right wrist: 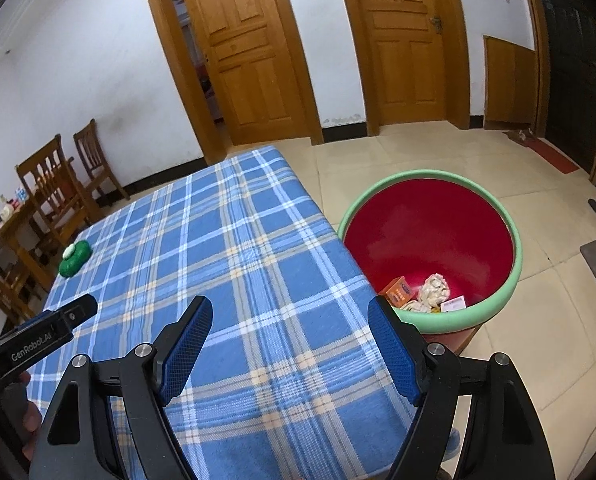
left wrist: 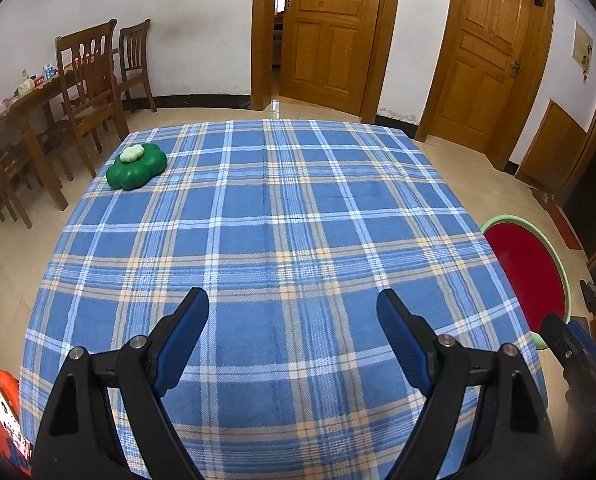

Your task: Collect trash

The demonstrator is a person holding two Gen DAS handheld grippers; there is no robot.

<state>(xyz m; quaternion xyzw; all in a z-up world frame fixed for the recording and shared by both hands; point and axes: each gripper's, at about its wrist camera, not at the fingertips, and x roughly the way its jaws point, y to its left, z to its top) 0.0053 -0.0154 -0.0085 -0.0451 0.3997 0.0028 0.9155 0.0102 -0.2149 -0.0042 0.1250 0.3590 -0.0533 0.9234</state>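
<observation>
The left gripper has its two blue-padded fingers spread wide apart with nothing between them, hovering above a table covered in a blue plaid cloth. The right gripper is likewise spread wide and empty, over the right edge of the same cloth.

In the left wrist view, a green flower-shaped object with a pale green top sits on the cloth at about ten o'clock, near the far left corner. The trash bin, red inside with a light green rim, shows at three o'clock beside the table's right edge, partly cut off by it. A part of the right gripper's body shows at about four o'clock.

In the right wrist view, the trash bin stands on the tiled floor at about two o'clock, just beside the table. Inside it lie crumpled paper, a small orange box and a white card. The green flower-shaped object lies at nine o'clock near the table's far left corner. The left gripper's body shows at about eight o'clock.

Wooden chairs and two wooden doors stand beyond the table.
</observation>
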